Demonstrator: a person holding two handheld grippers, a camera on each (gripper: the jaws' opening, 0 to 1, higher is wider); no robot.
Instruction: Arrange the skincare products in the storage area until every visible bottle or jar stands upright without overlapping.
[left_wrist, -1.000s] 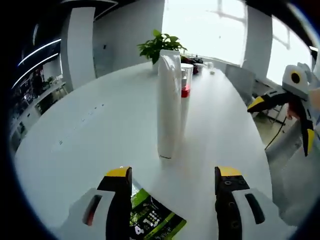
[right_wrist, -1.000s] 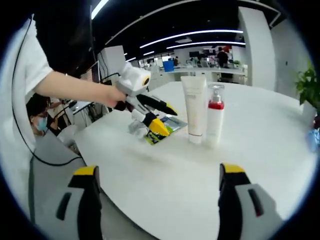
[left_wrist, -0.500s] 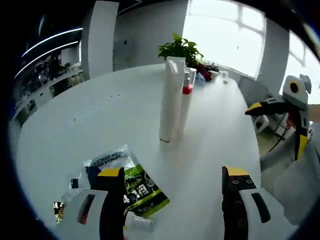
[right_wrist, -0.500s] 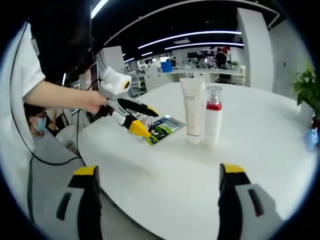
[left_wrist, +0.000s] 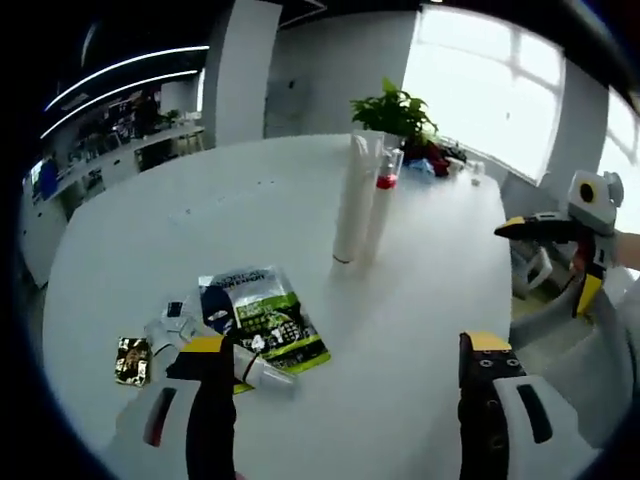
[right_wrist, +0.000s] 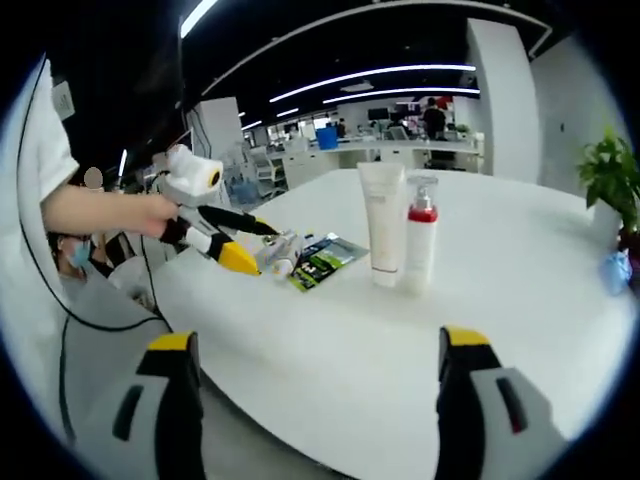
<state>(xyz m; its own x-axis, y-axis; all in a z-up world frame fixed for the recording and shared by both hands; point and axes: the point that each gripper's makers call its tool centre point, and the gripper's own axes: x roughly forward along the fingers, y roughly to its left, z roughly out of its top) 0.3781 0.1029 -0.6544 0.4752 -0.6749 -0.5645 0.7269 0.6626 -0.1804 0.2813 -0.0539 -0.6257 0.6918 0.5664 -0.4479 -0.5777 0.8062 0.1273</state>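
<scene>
White office bench (left_wrist: 130, 240): tube (left_wrist: 353, 198) and pump bottle (left_wrist: 381, 200) stand upright; my left gripper (left_wrist: 340, 400) and right gripper (right_wrist: 315, 395), jaws wide and empty, face flat sachets (left_wrist: 258, 318) needing tidying.

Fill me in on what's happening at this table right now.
A person holds a gripper in each hand over a white table, sorting skincare products. A white tube and a red-collared pump bottle already stand upright side by side. Near the table's edge, a green sachet lies flat among other small items, including a small bottle lying on its side. The left gripper hangs open just by that pile, gripping nothing. The right gripper waits open off the table edge.
</scene>
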